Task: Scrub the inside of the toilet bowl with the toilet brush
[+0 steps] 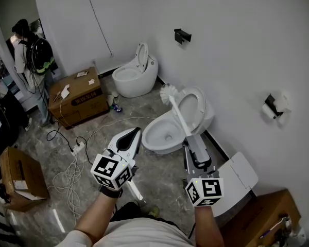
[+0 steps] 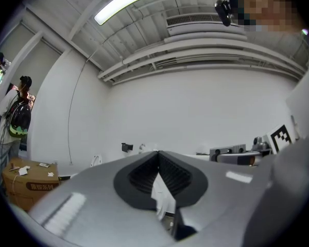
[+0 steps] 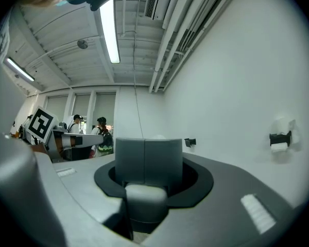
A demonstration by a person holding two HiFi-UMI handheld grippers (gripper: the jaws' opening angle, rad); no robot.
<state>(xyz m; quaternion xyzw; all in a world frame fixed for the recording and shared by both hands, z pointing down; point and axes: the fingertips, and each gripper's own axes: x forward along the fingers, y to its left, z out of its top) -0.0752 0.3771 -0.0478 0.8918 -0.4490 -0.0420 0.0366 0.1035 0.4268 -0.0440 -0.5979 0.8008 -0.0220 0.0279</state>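
Your right gripper [image 1: 192,139] pinches the toilet brush [image 1: 178,113] handle, with the bristles raised over the toilet bowl [image 1: 150,141] (apparently ready to lower). Your left gripper [image 1: 135,132] is pressed together, idle.

Spare toilet [image 1: 136,74] out back, cardboard box [image 1: 80,98] near it, tangled cables [image 1: 69,175] on the floor [image 1: 162,175], wall-mounted paper roll [image 1: 276,106].

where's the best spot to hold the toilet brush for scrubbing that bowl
Grip the handle's end, opposite the bristles, coming along the shaft, as the right gripper has it. The toilet brush is one long straight stick with its head at the far tip, so an end grip lets that head reach down into the toilet bowl.
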